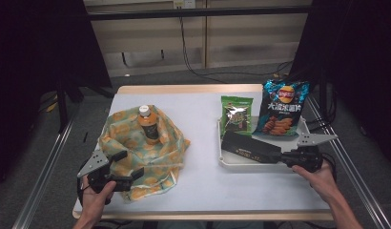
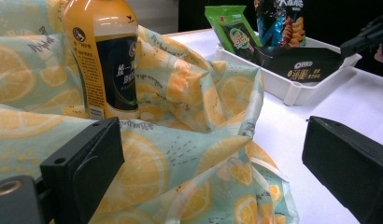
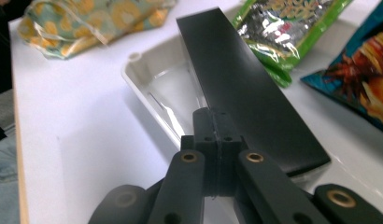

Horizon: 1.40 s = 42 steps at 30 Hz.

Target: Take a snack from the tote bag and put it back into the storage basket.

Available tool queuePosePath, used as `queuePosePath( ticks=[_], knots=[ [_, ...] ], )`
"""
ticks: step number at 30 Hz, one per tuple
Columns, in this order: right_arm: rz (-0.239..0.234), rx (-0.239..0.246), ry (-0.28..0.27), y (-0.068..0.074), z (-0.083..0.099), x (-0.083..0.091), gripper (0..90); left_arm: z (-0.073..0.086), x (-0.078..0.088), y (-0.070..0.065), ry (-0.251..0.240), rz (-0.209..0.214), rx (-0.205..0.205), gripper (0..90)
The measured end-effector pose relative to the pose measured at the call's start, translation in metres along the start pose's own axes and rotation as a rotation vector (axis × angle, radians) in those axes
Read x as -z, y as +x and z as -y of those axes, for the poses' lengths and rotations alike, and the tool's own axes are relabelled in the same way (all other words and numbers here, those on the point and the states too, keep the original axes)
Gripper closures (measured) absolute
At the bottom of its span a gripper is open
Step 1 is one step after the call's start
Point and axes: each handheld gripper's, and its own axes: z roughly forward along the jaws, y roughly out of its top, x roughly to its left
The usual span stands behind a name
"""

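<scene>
An orange drink bottle [image 1: 148,125] [image 2: 105,60] stands upright in a loose cloth bag [image 1: 169,143] [image 2: 194,93] printed with orange slices. My left gripper [image 1: 129,165] [image 2: 208,154] is open at the bag's near edge, its jaws wide apart with cloth lying between them. A flat black box [image 1: 248,147] [image 3: 241,79] lies in the white tray [image 1: 231,163] [image 3: 147,88]. My right gripper [image 1: 282,156] [image 3: 217,119] is shut, jaws pressed together at the box's near end. Whether the tips touch the box I cannot tell.
A green snack packet [image 1: 236,113] [image 3: 287,32] and a blue crisp bag [image 1: 282,107] [image 3: 362,79] lean at the tray's far side. Bare white tabletop [image 1: 203,143] separates bag and tray. The table's side rails and dark floor surround it.
</scene>
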Motion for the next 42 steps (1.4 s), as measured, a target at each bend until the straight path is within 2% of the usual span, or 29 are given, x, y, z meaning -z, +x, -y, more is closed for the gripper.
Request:
queuePosePath(
  ticks=[7,18,30,34,42],
  knots=[
    [0.026,-0.001,0.018,-0.003,0.005,0.002,90.0,0.000,0.000,0.000,-0.003,0.000,0.001,5.1],
    [0.085,-0.024,0.005,-0.010,0.009,0.006,90.0,0.000,0.000,0.000,0.000,0.001,-0.001,5.1],
    [0.151,-0.036,-0.009,-0.017,0.008,0.002,90.0,0.000,-0.001,0.000,0.004,0.000,-0.004,5.2],
    [0.160,-0.037,-0.015,-0.020,0.007,0.000,90.0,0.000,-0.002,0.001,0.000,0.011,-0.004,5.1],
    [0.171,-0.037,-0.010,-0.022,0.004,-0.008,90.0,0.000,-0.001,0.000,0.004,0.001,-0.002,5.2]
  ],
)
